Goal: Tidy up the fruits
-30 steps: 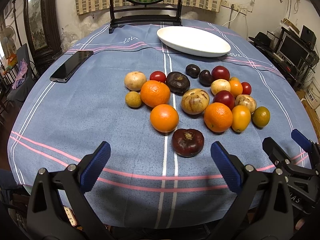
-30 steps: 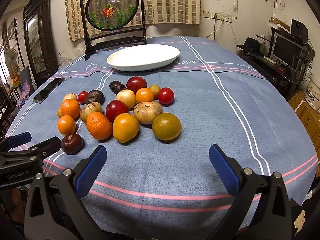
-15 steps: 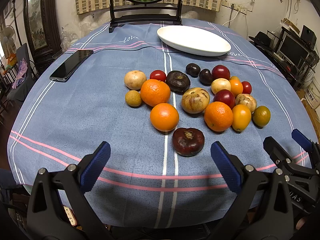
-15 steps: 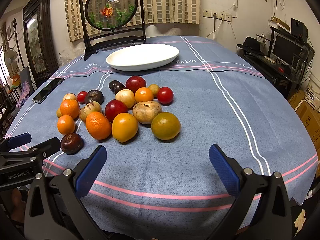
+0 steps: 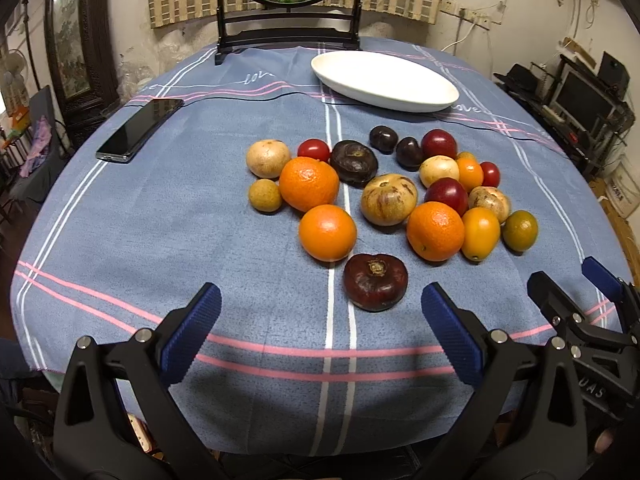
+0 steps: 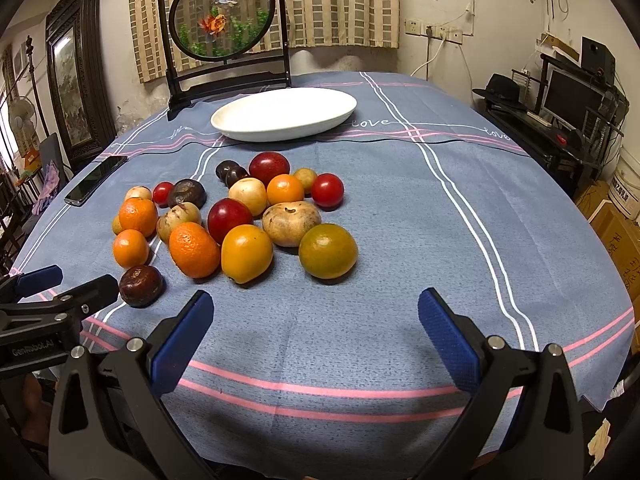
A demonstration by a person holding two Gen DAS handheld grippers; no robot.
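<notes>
From the left wrist camera, the left gripper [image 5: 320, 316] holds its blue-padded jaws wide apart and empty over the near edge of the blue striped tablecloth [image 5: 160, 240], with a loose cluster of round fruits [image 5: 384, 196] — glossy oranges, dark maroon and purple ones, pale tan ones, small red ones — lying mid-table, the flattened dark maroon fruit [image 5: 375, 281] nearest, and the empty white oval plate [image 5: 384, 80] beyond them. The right wrist camera shows the right gripper [image 6: 316, 324] likewise spread and empty, and better shows the dull green-orange fruit [image 6: 328, 251] at the cluster's near right. Only the left view clearly shows the black smartphone [image 5: 140, 130]; the right view takes in the whole round goldfish screen on a black stand [image 6: 224, 20].
</notes>
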